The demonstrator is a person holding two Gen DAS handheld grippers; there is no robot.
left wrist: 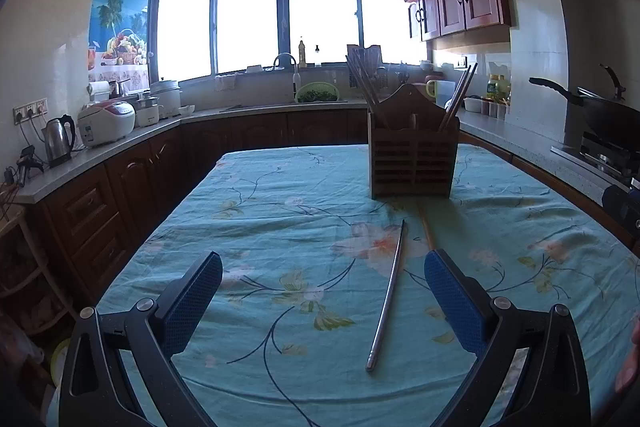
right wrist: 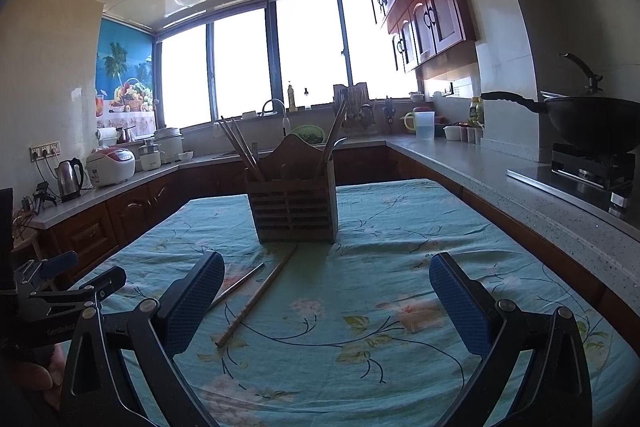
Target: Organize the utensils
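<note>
A wooden utensil holder (left wrist: pixel 413 155) stands on the table's teal floral cloth (left wrist: pixel 280 219), with several chopsticks upright in it; it also shows in the right wrist view (right wrist: pixel 295 203). A metal chopstick (left wrist: pixel 387 297) lies on the cloth between my left gripper's fingers; in the right wrist view (right wrist: pixel 239 285) it lies partly behind my left finger. A wooden chopstick (left wrist: pixel 426 227) lies beside it and shows longer in the right wrist view (right wrist: pixel 258 297). My left gripper (left wrist: pixel 323 269) is open and empty above the cloth. My right gripper (right wrist: pixel 326 271) is open and empty, right of both chopsticks.
Counters run along the left, back and right of the table. A kettle (left wrist: pixel 59 139) and rice cooker (left wrist: pixel 106 123) stand left. A wok (right wrist: pixel 592 123) sits on the stove at right. The left gripper's body (right wrist: pixel 60 291) shows at the right wrist view's left edge.
</note>
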